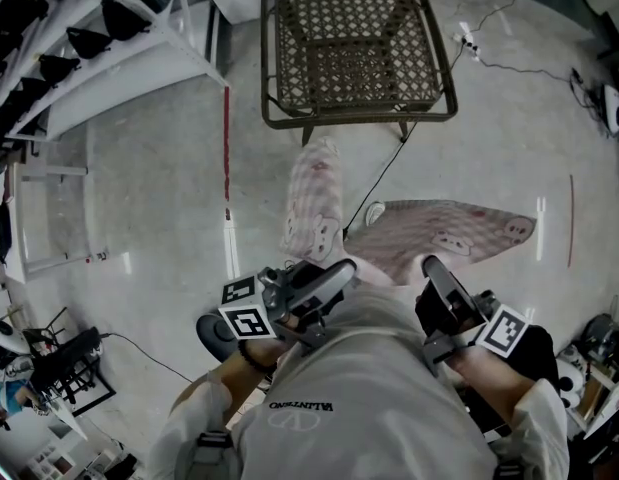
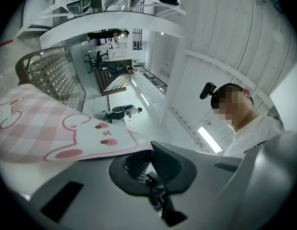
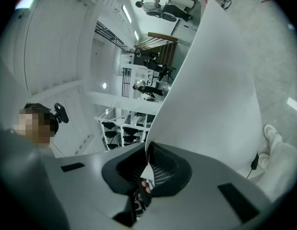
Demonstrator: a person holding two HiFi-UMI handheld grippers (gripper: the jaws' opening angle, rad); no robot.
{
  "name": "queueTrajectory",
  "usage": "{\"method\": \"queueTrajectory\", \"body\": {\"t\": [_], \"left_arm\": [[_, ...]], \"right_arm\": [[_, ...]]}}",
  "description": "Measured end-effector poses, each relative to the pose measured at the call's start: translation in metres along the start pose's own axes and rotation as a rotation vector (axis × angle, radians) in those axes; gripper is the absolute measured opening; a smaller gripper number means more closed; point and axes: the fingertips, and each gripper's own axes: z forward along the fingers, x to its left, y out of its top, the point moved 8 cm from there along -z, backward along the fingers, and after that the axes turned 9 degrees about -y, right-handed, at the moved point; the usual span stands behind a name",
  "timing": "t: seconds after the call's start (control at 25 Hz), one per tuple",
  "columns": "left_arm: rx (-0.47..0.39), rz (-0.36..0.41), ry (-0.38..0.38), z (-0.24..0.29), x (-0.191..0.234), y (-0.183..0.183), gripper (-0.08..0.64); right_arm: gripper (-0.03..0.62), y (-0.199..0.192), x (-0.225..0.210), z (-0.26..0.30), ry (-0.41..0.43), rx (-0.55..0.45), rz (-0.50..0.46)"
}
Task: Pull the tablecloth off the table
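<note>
Tablecloth of pink checked fabric (image 1: 439,230) hangs clamped in left claw (image 2: 148,159) and right claw (image 3: 148,166), clear of brown lattice worktop (image 1: 354,48); I judge only release remains.

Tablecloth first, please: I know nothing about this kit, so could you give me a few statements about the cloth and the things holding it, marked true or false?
1. The tablecloth lies spread over the lattice table. False: the table top is bare, and the cloth hangs clear of it from both grippers.
2. The left hand-held gripper is shut on the cloth. True.
3. The right hand-held gripper is open and empty. False: its jaws are closed on the cloth, whose plain white underside fills that view.
4. The cloth is pink checked with cartoon figures. True.
</note>
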Motion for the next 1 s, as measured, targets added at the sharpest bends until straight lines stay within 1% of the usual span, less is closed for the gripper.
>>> {"method": "queueTrajectory", "body": {"t": [0.16, 0.4, 0.6, 0.8, 1.0], "left_arm": [[-0.003, 0.007, 0.007, 0.003, 0.009, 0.005, 0.003], [-0.013, 0.013, 0.005, 0.005, 0.018, 0.012, 0.003], [-0.023, 0.003, 0.011, 0.008, 0.022, 0.012, 0.003], [-0.049, -0.010, 0.020, 0.009, 0.024, 0.015, 0.003], [-0.054, -0.004, 0.022, 0.010, 0.025, 0.020, 0.003]], "right_arm": [[0.018, 0.007, -0.004, 0.003, -0.012, -0.013, 0.003], [0.018, 0.013, -0.004, 0.010, -0.008, -0.033, -0.001], [0.018, 0.017, -0.006, 0.013, -0.007, -0.031, -0.004], [0.020, 0.021, -0.005, 0.019, -0.015, -0.012, 0.009], [0.020, 0.023, -0.003, 0.025, -0.007, -0.002, 0.016]]}}
